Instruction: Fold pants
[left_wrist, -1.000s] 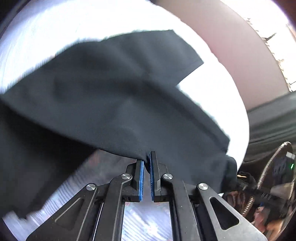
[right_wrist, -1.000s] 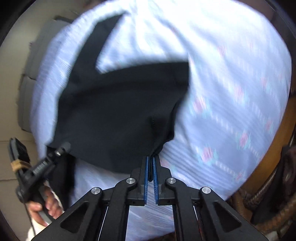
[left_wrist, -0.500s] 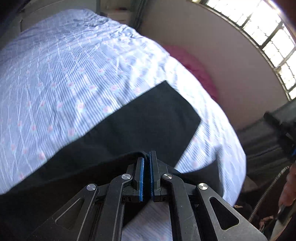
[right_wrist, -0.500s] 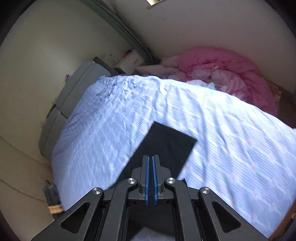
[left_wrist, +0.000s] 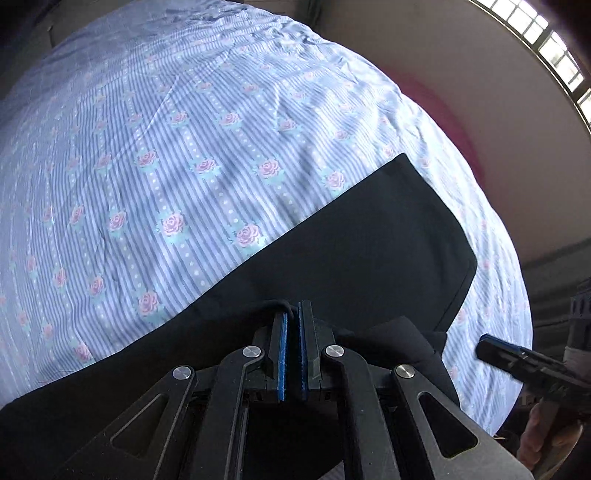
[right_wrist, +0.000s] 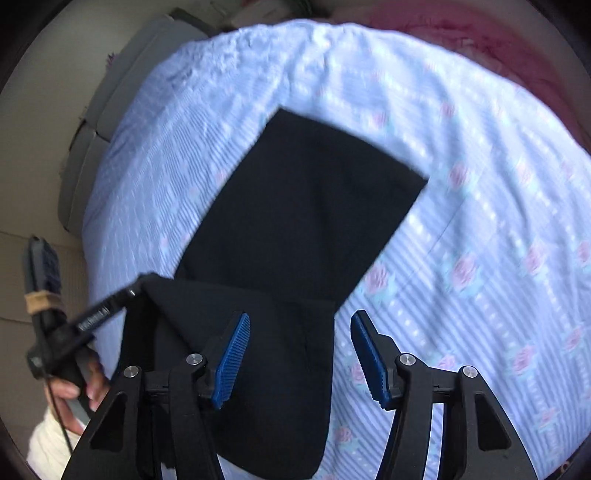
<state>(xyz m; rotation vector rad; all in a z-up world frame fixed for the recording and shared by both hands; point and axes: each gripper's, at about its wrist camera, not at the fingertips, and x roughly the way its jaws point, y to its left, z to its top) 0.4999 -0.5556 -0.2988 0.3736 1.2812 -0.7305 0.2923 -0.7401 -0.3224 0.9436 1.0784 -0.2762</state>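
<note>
on the bed (left_wrist: 192, 155), with its blue striped rose-print sheet, the black pants (left_wrist: 369, 236) lie spread flat. at the left, the left tongs (left_wrist: 291, 325) are clamped on a bunched fold of the pants. to the right, the right tongs (right_wrist: 300, 350) have just been opening, their blue pads parted above the cloth, nothing pinched between them.
</note>
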